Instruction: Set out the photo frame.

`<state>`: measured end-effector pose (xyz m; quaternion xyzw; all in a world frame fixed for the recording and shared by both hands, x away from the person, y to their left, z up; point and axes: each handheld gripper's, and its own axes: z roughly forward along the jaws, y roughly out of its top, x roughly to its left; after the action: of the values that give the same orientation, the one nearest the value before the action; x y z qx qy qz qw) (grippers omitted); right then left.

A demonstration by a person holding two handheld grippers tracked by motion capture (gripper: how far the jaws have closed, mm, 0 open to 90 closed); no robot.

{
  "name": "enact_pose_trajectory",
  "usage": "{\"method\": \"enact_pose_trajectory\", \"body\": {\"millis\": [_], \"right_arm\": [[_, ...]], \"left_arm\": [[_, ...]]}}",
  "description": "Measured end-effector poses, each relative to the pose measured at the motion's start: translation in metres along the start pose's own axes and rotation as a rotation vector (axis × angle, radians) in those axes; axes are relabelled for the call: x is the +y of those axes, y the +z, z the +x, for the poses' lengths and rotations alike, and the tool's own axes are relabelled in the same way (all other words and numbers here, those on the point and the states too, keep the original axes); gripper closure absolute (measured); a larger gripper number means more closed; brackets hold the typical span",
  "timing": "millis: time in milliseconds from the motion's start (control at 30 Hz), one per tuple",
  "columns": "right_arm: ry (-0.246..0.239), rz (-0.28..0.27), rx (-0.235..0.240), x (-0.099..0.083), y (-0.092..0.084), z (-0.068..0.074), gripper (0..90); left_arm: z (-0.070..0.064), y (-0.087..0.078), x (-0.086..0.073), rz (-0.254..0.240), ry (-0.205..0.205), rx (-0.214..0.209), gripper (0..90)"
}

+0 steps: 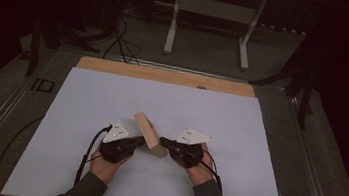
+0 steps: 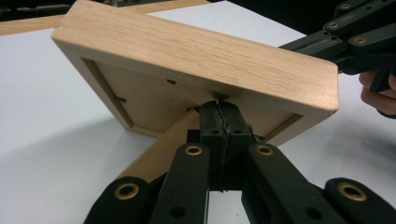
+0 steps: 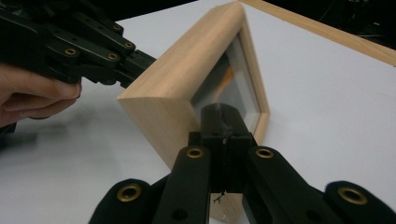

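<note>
- Both forearms enter from the near edge of the white table [image 1: 87,97]; grey sleeves, hands wrapped around the gripper bodies, both angled inward toward each other.
- Left gripper [image 1: 141,142]: jaws clenched together, tips pressed against the recessed back panel of the wooden picture frame [image 1: 150,134]. In the left gripper view the closed tips [image 2: 218,114] meet the back just above a wooden stand leg [image 2: 161,151] that slants down to the table.
- Right gripper [image 1: 164,142]: jaws likewise clenched, nothing between them; in the right gripper view the tips [image 3: 219,119] sit against the glazed front of the frame [image 3: 187,88], near its lower edge.
- Frame stands tilted on the table, a little nearer the near edge than the middle, between the two grippers, touching both.
- Surroundings: bare wooden strip [image 1: 165,75] along the table's far edge; a white stand [image 1: 213,12] and cables [image 1: 119,41] on the floor beyond, well apart.
- Hard to read: room is dark; the picture behind the glass is only an orange smear. Whether the stand leg is fully unfolded cannot be told.
</note>
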<state>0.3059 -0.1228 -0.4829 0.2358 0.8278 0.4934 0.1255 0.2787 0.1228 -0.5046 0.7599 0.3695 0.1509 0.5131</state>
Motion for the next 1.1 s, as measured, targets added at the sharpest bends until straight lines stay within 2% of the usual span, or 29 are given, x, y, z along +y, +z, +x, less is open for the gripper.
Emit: {"method": "enact_pose_trajectory", "body": {"millis": [767,1100], "right_arm": [[-0.038,0.003,0.043,0.004,0.008,0.018,89.8],[-0.044,0.000,0.052,0.005,0.010,0.022,89.8]], "left_arm": [[0.006,-0.001,-0.001,-0.006,-0.023,0.017,89.7],[0.008,0.000,-0.001,-0.007,-0.032,0.019,89.6]]}}
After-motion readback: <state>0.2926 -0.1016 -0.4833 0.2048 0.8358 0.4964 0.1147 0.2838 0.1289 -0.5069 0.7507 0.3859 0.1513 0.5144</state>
